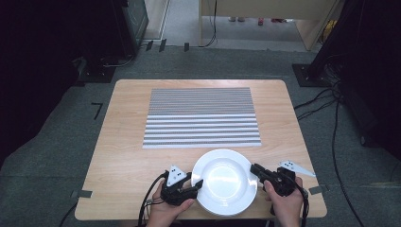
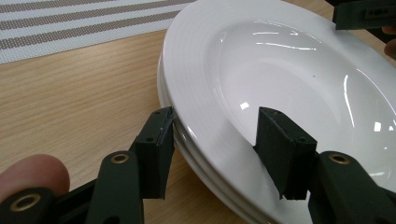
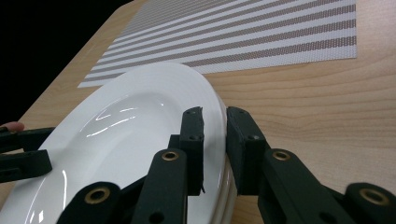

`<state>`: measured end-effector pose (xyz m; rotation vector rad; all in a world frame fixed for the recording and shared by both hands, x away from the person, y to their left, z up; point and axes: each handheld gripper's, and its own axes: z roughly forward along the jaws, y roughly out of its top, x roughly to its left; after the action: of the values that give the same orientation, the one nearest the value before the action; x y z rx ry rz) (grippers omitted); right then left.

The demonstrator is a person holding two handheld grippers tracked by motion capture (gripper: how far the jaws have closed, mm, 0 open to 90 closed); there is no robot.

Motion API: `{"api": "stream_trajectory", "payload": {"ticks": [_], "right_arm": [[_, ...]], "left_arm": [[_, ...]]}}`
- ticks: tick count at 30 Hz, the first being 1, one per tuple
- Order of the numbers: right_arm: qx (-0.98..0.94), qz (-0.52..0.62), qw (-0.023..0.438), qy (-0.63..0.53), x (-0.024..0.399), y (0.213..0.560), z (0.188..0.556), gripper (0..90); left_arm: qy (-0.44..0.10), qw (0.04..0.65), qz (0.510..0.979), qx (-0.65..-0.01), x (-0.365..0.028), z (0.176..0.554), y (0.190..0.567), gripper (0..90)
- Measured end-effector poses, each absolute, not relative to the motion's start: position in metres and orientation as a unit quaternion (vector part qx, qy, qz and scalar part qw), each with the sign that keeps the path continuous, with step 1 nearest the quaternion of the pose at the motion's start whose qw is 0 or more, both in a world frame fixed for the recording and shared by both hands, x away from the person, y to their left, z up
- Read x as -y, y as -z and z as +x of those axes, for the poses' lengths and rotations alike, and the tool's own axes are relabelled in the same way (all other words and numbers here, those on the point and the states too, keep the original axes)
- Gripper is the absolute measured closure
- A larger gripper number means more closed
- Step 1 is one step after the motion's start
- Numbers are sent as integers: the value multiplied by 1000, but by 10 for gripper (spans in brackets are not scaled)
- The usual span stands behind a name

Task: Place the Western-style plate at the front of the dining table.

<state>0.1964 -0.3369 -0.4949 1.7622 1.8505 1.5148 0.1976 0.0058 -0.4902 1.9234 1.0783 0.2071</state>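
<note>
I see the white plate (image 1: pixel 224 181) lying flat, face up, at the table's (image 1: pixel 123 142) near edge. My left claw (image 1: pixel 196 185) stands apart around its rim; my right claw (image 1: pixel 256 169) pinches the opposite rim.

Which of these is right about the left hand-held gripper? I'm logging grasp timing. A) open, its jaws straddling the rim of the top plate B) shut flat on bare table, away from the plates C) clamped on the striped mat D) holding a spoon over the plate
A: in the left gripper view the left hand-held gripper has its jaws wide apart on either side of the top plate's rim.
</note>
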Motion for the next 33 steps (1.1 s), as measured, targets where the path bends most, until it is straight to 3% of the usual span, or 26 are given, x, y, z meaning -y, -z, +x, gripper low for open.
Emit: {"api": "stream_trajectory", "payload": {"ticks": [7, 20, 33], "right_arm": [[-601, 611, 56, -513, 343, 495, 196, 836], [-583, 619, 31, -525, 346, 498, 197, 835], [-583, 601, 56, -544, 343, 496, 197, 830]], "left_arm": [[-78, 449, 775, -438, -8, 196, 489, 486], [-74, 451, 771, -443, -8, 196, 489, 483], [-76, 451, 770, -445, -7, 196, 490, 483]]}}
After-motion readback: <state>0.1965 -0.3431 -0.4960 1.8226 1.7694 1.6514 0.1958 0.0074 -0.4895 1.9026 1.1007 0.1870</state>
